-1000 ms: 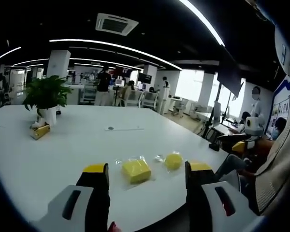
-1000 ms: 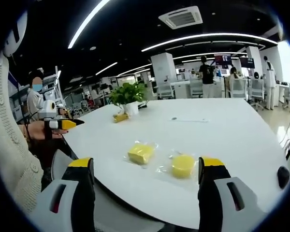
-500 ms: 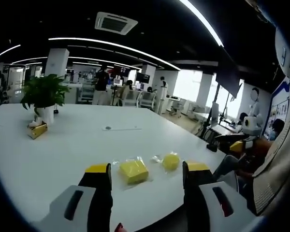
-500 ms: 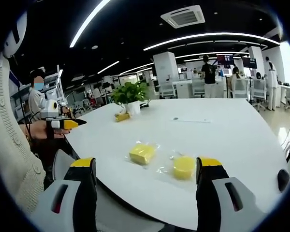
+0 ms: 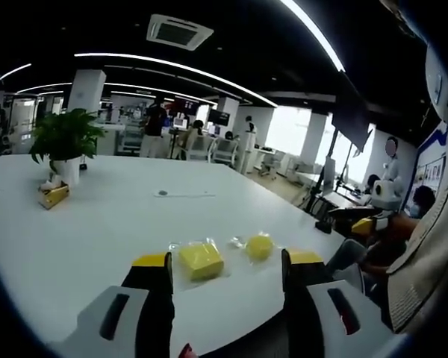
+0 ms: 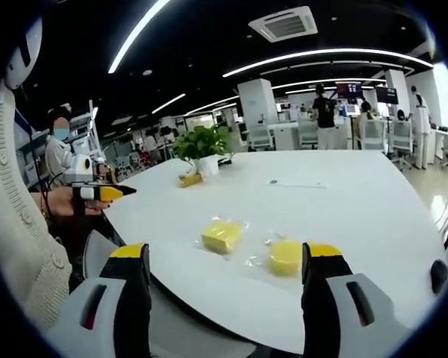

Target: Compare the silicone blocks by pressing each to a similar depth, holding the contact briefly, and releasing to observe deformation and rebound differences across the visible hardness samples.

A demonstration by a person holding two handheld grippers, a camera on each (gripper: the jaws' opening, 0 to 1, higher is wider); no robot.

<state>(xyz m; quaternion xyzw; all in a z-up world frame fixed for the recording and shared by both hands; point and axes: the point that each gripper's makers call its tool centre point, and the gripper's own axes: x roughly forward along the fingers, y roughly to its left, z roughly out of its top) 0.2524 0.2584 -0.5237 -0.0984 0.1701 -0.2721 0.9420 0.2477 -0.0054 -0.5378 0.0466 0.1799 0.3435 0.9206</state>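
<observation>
Change: little since a second ago; both views drifted slightly, blocks sitting a touch lower and closer between the jaws in the left gripper view, apparently from camera motion, not the blocks moving.
Meaning for task: judged as approach still under way; no press begun, no deformation or rebound to compare yet.
Left hand-held gripper [image 5: 224, 261]: jaws spread wide, holding nothing, poised above the near bench edge, apart from both blocks.
Right hand-held gripper [image 6: 225, 253]: jaws likewise wide apart, empty, short of the blocks.
Square block [image 5: 201, 260]: yellow, squarish, flat on the white bench [image 5: 97, 224], lying on a clear crinkled plastic wrapper; also seen from the right gripper view [image 6: 222, 235].
Round block [image 5: 259, 247]: yellow, rounded, just beside the square one, also on clear plastic; in the right gripper view [image 6: 286, 256] nearer the right jaw.
Block condition: both look undented, full-shaped; hardness not tellable by sight.
Background: potted plant [image 5: 62, 142] and small yellow box [image 5: 53, 195] far across the bench, well apart from the blocks.
Next move, judged: lowering one jaw tip onto the square block first.
</observation>
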